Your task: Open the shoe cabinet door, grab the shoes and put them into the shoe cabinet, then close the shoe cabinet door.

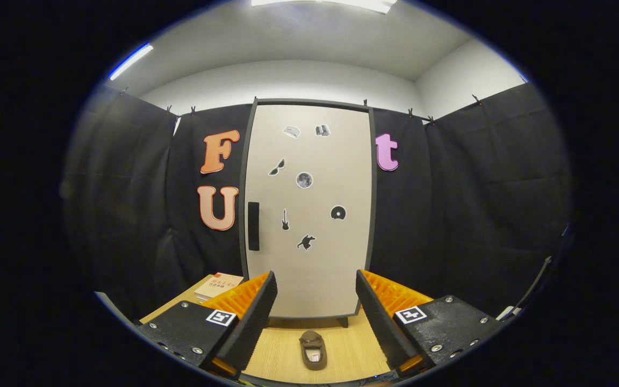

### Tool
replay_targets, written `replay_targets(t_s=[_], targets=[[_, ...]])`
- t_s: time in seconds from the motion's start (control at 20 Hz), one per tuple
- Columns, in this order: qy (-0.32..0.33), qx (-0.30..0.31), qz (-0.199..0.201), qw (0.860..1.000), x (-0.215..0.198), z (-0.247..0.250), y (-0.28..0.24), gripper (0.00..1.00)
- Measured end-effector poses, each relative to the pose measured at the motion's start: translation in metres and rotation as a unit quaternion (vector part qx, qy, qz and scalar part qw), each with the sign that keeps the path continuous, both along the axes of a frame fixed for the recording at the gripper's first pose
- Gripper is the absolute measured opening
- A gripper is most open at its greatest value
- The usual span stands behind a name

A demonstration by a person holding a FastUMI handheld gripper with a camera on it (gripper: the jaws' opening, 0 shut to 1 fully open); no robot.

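A tall beige shoe cabinet with a dark frame stands straight ahead on the wooden floor, its door shut. A black handle sits on the door's left edge, and several small stickers dot the door. One brown shoe lies on the floor in front of the cabinet, low between my fingers and pointing toward the door. My gripper is open, fingers spread wide with nothing between them, held back from the cabinet.
A stack of books lies on the floor left of the cabinet, just beyond my left finger. Black cloth walls close in on both sides and behind the cabinet. Wooden floor runs between me and the cabinet.
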State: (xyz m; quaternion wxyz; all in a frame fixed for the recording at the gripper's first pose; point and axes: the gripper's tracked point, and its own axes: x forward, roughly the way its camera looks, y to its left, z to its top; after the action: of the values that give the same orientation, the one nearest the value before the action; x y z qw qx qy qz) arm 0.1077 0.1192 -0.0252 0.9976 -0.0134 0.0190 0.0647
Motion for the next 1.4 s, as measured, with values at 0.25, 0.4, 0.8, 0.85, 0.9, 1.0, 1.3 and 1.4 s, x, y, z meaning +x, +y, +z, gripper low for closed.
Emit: replay_targets(t_s=[0.25,0.4,0.8,0.85,0.9,1.0,1.3,1.4], targets=[[0.013,0.000,0.011,1.000,0.062,-0.011,0.057,0.92],[0.016,0.007,0.012,1.000,0.097,-0.016,0.087,0.92],[0.037,0.018,0.014,0.999,0.169,-0.030,0.143,0.92],[0.042,0.018,0.017,0.999,0.175,-0.032,0.147,0.92],[0.047,0.021,0.021,0.998,0.180,-0.035,0.153,0.92],[0.048,0.028,0.026,0.998,0.193,-0.035,0.161,0.89],[0.044,0.037,0.030,0.998,0.232,-0.029,0.171,0.82],[0.043,0.043,0.039,0.997,0.241,-0.026,0.179,0.78]])
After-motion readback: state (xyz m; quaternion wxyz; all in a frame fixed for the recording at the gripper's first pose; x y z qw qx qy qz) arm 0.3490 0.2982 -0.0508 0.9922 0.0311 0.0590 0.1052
